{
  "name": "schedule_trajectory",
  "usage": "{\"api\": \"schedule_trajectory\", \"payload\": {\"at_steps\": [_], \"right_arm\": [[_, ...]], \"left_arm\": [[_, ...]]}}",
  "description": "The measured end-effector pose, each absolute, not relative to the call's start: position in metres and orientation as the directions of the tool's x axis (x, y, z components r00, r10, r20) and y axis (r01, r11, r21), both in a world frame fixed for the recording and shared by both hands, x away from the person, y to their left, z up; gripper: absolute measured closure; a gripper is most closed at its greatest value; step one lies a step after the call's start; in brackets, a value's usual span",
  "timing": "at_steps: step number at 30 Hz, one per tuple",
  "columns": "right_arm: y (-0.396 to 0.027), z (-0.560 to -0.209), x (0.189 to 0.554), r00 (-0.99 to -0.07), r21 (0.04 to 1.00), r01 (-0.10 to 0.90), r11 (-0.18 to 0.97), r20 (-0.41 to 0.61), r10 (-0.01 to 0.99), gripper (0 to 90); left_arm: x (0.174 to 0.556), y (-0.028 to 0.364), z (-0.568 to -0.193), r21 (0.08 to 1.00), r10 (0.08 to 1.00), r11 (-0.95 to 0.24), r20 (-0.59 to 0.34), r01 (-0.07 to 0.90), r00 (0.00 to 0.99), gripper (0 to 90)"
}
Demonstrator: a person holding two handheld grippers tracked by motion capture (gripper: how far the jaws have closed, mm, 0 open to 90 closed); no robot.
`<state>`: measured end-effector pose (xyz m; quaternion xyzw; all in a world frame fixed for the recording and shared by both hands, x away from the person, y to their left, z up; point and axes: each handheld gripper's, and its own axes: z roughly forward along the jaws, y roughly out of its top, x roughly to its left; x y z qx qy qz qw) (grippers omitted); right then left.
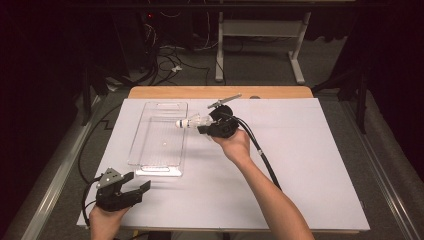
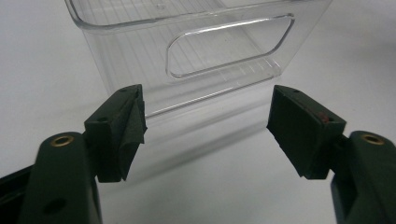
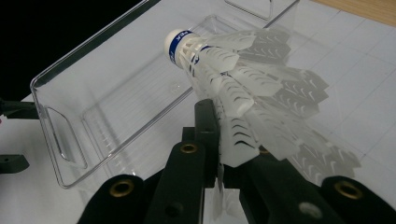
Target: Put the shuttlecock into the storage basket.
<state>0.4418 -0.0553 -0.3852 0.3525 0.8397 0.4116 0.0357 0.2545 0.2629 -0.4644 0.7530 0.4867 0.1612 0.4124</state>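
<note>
At centre frame the right gripper pinches the ribbed white plastic skirt of a shuttlecock beside the clear, rectangular ridged bin. At lower left, the left gripper gapes wide, holding nothing, over the smooth white table.

I see shuttlecock: translucent white plastic skirt, smooth. Bin: clear glossy plastic, ribbed floor. Right gripper and left gripper: matt black plastic, brass-coloured inserts. Table cover: matt white. Table edge: wood.
</note>
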Motion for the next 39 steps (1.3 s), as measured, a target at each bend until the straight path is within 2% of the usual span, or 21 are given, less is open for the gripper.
{"api": "schedule_trajectory", "payload": {"at_steps": [39], "right_arm": [[-0.017,-0.376,0.455,-0.769,0.719,0.542,0.435,0.216,0.601,89.2]], "left_arm": [[0.254,0.262,-0.464,0.777,0.861,-0.189,-0.162,0.6,0.481,28.9]]}}
